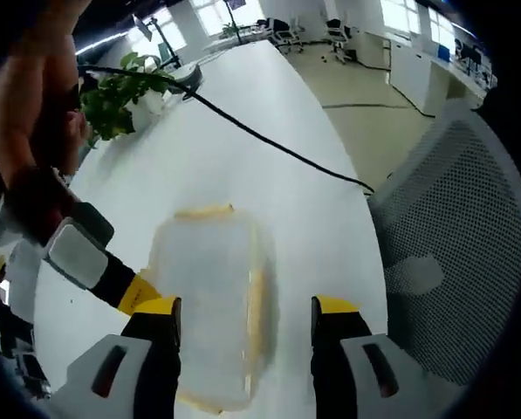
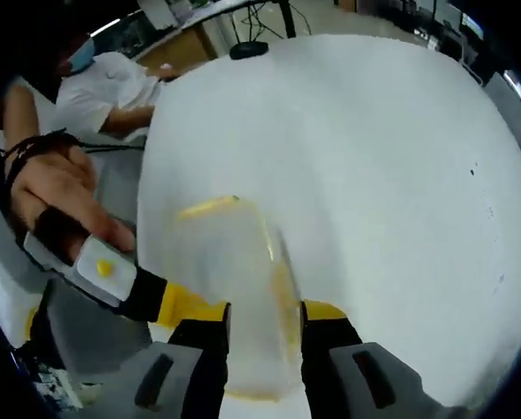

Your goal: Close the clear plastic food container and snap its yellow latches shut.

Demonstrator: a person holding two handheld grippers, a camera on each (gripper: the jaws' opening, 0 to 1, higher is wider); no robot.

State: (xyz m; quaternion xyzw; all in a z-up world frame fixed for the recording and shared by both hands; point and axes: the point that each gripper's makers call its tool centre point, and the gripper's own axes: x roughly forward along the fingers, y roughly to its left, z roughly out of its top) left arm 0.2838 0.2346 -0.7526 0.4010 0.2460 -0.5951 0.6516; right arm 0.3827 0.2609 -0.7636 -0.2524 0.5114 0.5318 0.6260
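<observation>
Both claws (image 1: 244, 327) (image 2: 264, 336) wide open astride clear container (image 1: 209, 297) (image 2: 243, 297) on white table (image 1: 243, 166).

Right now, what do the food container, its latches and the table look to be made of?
Food container: clear, slightly frosted plastic; the white table shows through its walls. Latches: opaque yellow, probably plastic too, though blur hides their finish. Table: smooth white top with a matte look, likely laminate; the pictures leave that open.

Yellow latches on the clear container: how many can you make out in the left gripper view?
3: one latch on the far end, one latch along the right side, and one latch at the near end between the jaws. The picture is blurred; another may be hidden.
</observation>
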